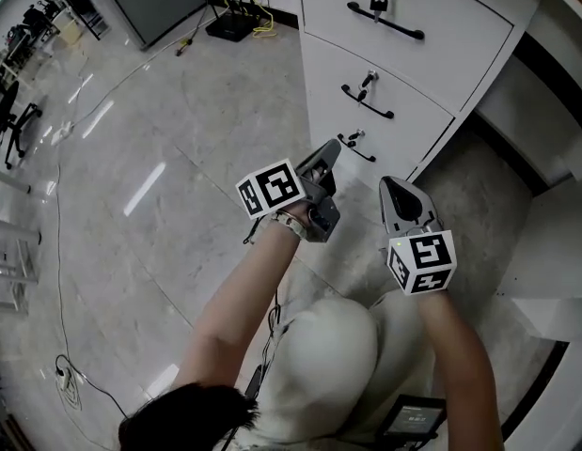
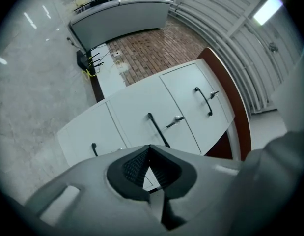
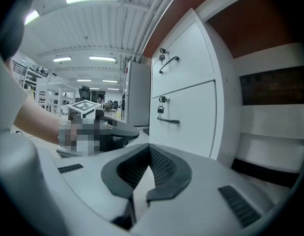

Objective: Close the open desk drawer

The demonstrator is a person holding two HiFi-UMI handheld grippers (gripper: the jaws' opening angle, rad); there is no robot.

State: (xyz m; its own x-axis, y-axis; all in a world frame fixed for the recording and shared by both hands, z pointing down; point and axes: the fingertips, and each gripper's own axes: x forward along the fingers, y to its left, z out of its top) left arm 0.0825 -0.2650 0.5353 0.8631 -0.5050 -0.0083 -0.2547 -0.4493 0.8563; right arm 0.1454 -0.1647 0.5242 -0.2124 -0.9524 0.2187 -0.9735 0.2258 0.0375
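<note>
A white drawer cabinet point(image 1: 417, 54) with three drawers stands under the desk; all three fronts look flush. Each has a black handle: top point(image 1: 385, 22), middle point(image 1: 367, 102), bottom point(image 1: 355, 148). My left gripper point(image 1: 328, 148) is shut and empty, just in front of the bottom drawer, not touching it. In the left gripper view its jaws point(image 2: 150, 146) meet tip to tip below the middle handle point(image 2: 156, 129). My right gripper point(image 1: 389, 186) hangs beside the cabinet's lower corner, shut on nothing point(image 3: 149, 145). The left gripper point(image 3: 112, 132) shows in the right gripper view.
Keys hang in the drawer locks point(image 1: 377, 4). The desk's knee space point(image 1: 516, 130) opens right of the cabinet. A black router point(image 1: 232, 24) with cables sits by the wall. A power strip point(image 1: 65, 379) and cord lie on the floor. My knee point(image 1: 319, 365) is below the grippers.
</note>
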